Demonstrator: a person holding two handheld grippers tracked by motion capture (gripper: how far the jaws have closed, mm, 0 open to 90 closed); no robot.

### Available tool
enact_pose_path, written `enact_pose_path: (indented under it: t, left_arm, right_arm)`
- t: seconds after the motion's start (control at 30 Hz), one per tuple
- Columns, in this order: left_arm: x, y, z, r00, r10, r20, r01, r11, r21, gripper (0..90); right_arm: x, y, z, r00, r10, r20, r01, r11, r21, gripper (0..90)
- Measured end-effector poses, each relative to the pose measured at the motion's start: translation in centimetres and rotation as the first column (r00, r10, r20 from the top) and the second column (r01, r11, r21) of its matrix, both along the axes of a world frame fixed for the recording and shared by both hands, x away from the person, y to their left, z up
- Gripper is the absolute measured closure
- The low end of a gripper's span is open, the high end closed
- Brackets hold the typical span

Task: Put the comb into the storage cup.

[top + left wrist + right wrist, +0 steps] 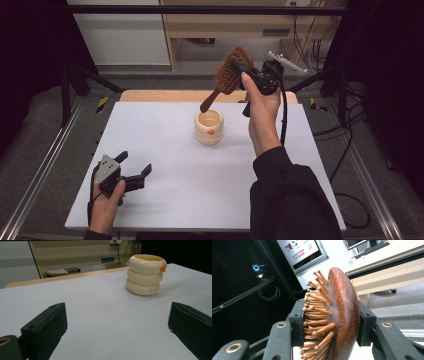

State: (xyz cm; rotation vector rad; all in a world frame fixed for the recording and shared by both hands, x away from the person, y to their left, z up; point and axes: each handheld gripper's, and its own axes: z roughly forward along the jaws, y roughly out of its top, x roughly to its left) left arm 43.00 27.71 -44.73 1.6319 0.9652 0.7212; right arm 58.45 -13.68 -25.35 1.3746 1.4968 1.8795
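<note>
A brown wooden hairbrush [227,75] hangs in the air over the far part of the table, its handle pointing down at the cream ringed cup [209,127]. My right gripper [245,71] is shut on the brush head; in the right gripper view the two pads press the bristle side and the back of the hairbrush [337,320]. My left gripper [134,167] rests on the table at the near left, open with nothing between its jaws. In the left gripper view the cup [145,275] stands ahead and to the right, with a small orange knob at its rim.
The white table top [165,165] has a wooden strip along its far edge. Metal rails run along both sides of the table, and cables lie on the floor at the right. A wooden cabinet stands behind the table.
</note>
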Motion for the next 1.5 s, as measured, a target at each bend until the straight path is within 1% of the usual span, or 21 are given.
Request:
enact_pose_path:
  t: [0.3, 0.47, 0.53, 0.63, 0.83, 0.93, 1.1, 1.37, 1.5]
  left_arm:
    - [0.0, 0.0, 0.0, 1.0, -0.001, 0.0, 0.001, 1.0, 0.0, 2.3]
    - [0.0, 0.0, 0.0, 1.0, -0.001, -0.002, 0.001, 1.0, 0.001, 2.3]
    - [0.0, 0.0, 0.0, 1.0, 0.0, -0.002, 0.0, 1.0, 0.001, 2.4]
    - [0.0, 0.0, 0.0, 1.0, 0.0, -0.001, 0.0, 1.0, 0.0, 2.4]
    - [0.0, 0.0, 0.0, 1.0, 0.001, 0.0, -0.001, 1.0, 0.001, 2.3]
    - [0.0, 0.0, 0.0, 1.0, 0.001, -0.001, -0.001, 1.0, 0.003, 2.3]
    - [0.0, 0.0, 0.0, 1.0, 0.0, 0.0, 0.0, 1.0, 0.002, 2.4]
    - [0.0, 0.0, 0.0, 1.0, 0.0, 0.001, 0.0, 1.0, 0.001, 2.3]
    - [0.0, -0.1, 0.0, 1.0, -0.004, -0.002, 0.004, 1.0, 0.004, 2.4]
  right_arm:
    - [0.0, 0.0, 0.0, 1.0, -0.004, -0.001, 0.004, 1.0, -0.01, 52.3]
    - [0.0, -0.1, 0.0, 0.9999, -0.012, 0.001, 0.012, 1.0, 0.003, 52.2]
    - [-0.1, -0.1, 0.0, 0.9997, -0.022, 0.005, 0.022, 1.0, -0.009, 52.2]
    - [0.0, -0.1, -0.1, 0.9997, -0.023, 0.004, 0.023, 1.0, -0.013, 52.2]
    - [0.0, -0.2, -0.2, 0.9996, -0.03, 0.005, 0.03, 0.999, -0.034, 52.2]
    - [0.0, 0.0, -0.4, 0.9996, -0.029, 0.002, 0.029, 0.998, -0.054, 52.1]
    - [0.2, 0.4, -1.1, 0.9995, -0.031, 0.0, 0.031, 0.995, -0.09, 52.1]
    - [0.5, 1.0, -2.7, 0.9991, -0.033, -0.028, 0.03, 0.993, -0.11, 52.0]
    - [0.8, 1.5, -3.5, 0.9989, -0.032, -0.035, 0.027, 0.99, -0.139, 52.0]
